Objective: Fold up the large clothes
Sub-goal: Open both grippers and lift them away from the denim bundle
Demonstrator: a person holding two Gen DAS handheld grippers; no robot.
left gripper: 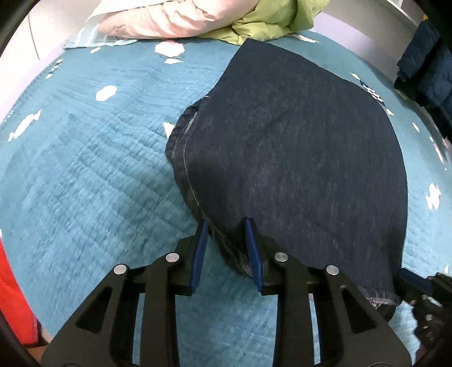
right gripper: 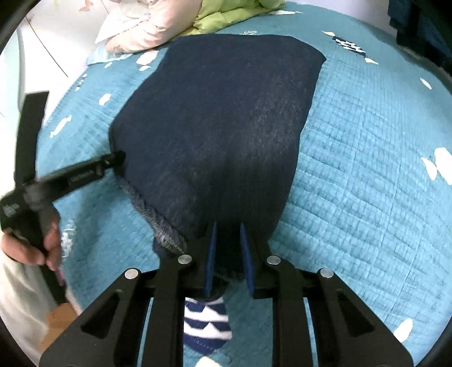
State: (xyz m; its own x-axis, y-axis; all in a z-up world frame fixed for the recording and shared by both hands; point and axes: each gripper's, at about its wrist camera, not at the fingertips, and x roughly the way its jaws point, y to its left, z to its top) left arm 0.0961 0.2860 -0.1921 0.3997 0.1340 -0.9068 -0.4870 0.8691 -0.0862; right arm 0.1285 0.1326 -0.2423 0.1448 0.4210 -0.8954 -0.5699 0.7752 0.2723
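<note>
Dark denim jeans (left gripper: 296,146) lay folded on the teal quilted bedspread (left gripper: 84,169), w/ white cloud-like shapes printed on it. Left gripper (left gripper: 226,248) had its blue pads clamped on the near corner of the denim, stitched seam edge running up betw. the fingers; cloth looked lifted a bit at that corner. Right gripper (right gripper: 227,254) was likewise closed on the near edge of the jeans (right gripper: 220,127), fabric pinched betw. its blue pads, w/ a lighter hem bunched just left of its left finger. From the right wrist view the left gripper (right gripper: 113,161) showed side-on at the garment's left edge, w/ the person's hand (right gripper: 42,242) wrapped round its handle. From the left wrist view the right gripper (left gripper: 415,285) was only partly seen at the lower right, touching the denim's far corner. A pink pillow (left gripper: 169,22) and a lime-green cloth (left gripper: 268,25) sat at the head of the bed, well apart from the jeans. A navy/white striped patch (right gripper: 206,321) showed on the bedspread below the right gripper.
</note>
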